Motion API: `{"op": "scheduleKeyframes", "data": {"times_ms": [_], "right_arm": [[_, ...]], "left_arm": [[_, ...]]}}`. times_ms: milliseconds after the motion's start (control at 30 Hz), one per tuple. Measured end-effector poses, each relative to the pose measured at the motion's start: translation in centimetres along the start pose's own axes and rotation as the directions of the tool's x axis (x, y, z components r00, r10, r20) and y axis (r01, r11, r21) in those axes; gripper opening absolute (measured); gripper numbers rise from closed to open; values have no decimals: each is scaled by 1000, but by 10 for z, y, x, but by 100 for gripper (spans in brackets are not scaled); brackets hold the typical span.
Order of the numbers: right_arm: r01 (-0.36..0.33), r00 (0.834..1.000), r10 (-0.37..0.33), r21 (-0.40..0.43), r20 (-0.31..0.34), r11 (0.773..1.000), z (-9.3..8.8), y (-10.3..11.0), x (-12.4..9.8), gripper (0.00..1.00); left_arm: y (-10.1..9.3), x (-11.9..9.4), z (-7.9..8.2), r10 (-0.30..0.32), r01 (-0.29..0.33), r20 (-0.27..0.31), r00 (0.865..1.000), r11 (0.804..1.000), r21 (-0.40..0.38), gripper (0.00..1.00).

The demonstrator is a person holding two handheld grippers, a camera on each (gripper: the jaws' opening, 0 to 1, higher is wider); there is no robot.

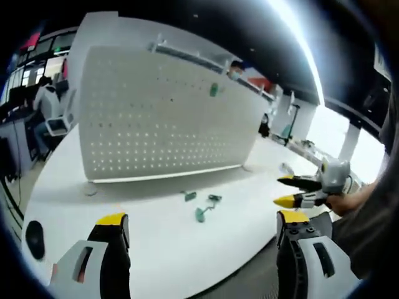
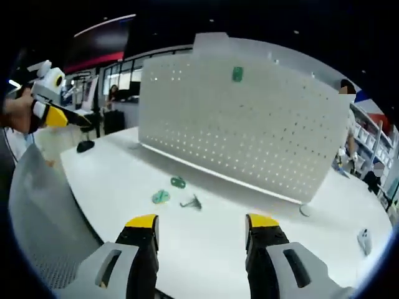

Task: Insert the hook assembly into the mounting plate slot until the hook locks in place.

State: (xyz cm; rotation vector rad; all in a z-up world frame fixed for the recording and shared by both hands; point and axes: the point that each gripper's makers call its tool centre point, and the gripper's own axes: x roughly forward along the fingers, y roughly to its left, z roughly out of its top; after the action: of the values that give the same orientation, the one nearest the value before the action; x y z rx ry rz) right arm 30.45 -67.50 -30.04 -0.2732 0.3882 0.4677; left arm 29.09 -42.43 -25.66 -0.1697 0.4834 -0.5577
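While both claws, left (image 1: 202, 233) and right (image 2: 202, 233), stand spread and empty, three small hook parts (image 2: 177, 193) lie loose on the counter (image 2: 262, 212). They look light, stiff and slippery; grip the metal hook (image 2: 191, 203) by its shank.

My left gripper (image 1: 199, 227): black jaws, yellow tips, light grey housings with dark slots. My right gripper (image 2: 202, 227): same black jaws, yellow tips, grey bodies. Beside left gripper's right jaw, right gripper shows again, white body, black fingers yellow-banded. Dark sleeve (image 1: 374, 230) adjacent.
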Motion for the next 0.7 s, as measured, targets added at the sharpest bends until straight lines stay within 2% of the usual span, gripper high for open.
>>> {"op": "scheduleKeyframes", "data": {"times_ms": [267,333,400,600,700], "right_arm": [[-74,997,73,-72,-19,995,-5,11,0,53],[-82,996,80,-72,-27,994,-7,12,1,52],[-91,995,89,-71,-35,993,-11,13,4,52],[-151,987,146,-72,-72,986,-19,19,11,51],[-203,977,195,-105,-87,973,-19,25,19,49]], "left_arm": [[-4,7,-12,-20,19,-41,999,1000,-11,100],[-4,8,-18,-26,24,-70,997,999,-27,99],[-5,9,-21,-30,28,-74,997,999,-22,99],[-3,11,-28,-28,25,-101,995,999,-26,98],[-3,11,-29,-29,26,-106,994,999,-28,97]]}}
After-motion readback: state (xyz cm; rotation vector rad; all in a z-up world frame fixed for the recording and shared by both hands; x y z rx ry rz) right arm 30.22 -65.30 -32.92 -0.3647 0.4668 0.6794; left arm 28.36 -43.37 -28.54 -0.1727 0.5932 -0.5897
